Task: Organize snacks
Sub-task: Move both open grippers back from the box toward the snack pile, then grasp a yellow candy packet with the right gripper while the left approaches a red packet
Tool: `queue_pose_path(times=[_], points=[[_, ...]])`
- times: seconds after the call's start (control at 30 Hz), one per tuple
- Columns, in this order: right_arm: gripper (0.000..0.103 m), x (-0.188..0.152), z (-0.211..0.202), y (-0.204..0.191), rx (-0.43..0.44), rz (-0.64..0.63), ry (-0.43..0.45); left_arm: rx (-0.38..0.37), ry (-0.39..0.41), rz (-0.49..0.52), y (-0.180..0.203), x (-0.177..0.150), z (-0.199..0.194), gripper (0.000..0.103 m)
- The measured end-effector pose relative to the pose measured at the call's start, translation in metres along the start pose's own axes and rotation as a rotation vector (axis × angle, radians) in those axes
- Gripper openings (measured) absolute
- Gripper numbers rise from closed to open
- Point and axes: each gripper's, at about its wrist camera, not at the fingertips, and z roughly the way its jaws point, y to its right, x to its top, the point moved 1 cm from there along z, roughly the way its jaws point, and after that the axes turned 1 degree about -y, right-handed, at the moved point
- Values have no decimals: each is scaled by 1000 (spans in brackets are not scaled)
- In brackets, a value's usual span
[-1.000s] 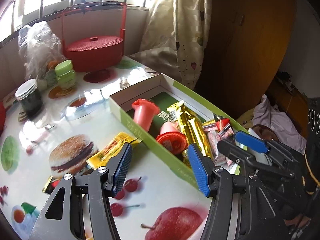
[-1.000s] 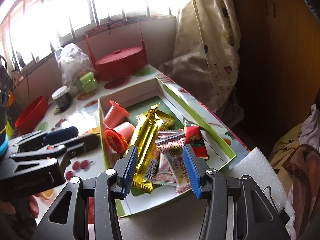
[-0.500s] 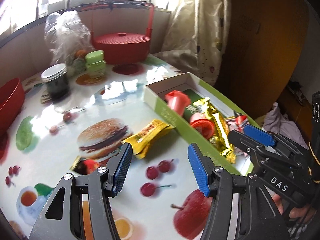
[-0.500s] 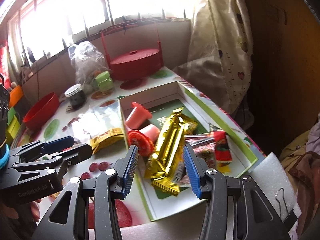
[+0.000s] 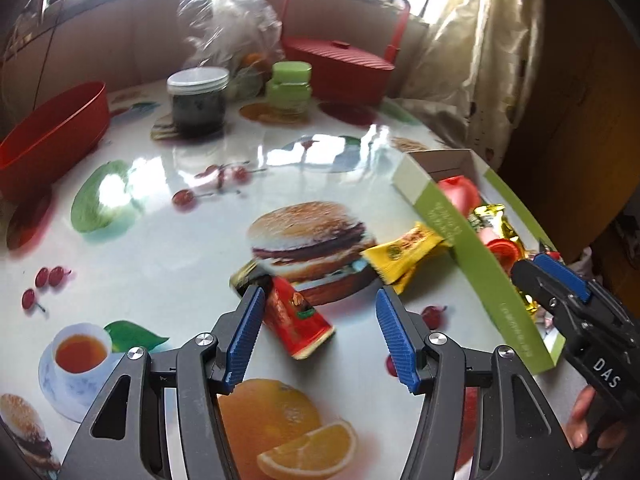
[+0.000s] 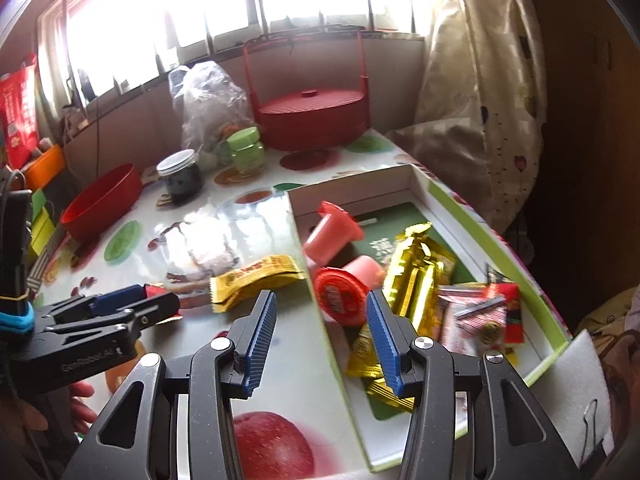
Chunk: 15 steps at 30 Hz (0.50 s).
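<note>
A red snack packet (image 5: 298,322) lies on the printed tablecloth, and my left gripper (image 5: 320,304) hangs open just above it, its left pad close to the packet's edge. Right of it lies a yellow packet (image 5: 404,254) (image 6: 256,280) against the green box wall (image 5: 480,268). The box (image 6: 556,320) holds pink cups (image 6: 332,232), gold bars (image 6: 416,280) and several small packets (image 6: 480,316). My right gripper (image 6: 320,316) is open and empty over the box's left wall. In the right wrist view the left gripper (image 6: 132,300) shows at the left edge.
At the back stand a red bowl (image 5: 52,136), a dark jar (image 5: 196,100), a green jar (image 5: 290,88), a clear plastic bag (image 5: 228,20) and a red lidded basket (image 5: 340,68). A curtain (image 6: 480,80) hangs at the right. White foam with a binder clip (image 6: 588,412) lies near the box.
My left gripper swung left and down, away from the box, to the red packet beside the burger print. The right gripper shifted left toward the box's left wall. Both jaws kept their width.
</note>
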Motion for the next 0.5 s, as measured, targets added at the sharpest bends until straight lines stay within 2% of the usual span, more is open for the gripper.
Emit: queue_pose_path(times=[0.3, 0.5], points=[[46, 9, 13, -16, 33, -15, -24, 59, 14, -26, -12, 1, -1, 59], [46, 13, 26, -27, 74, -2, -69, 90, -16, -44, -25, -3, 4, 59]])
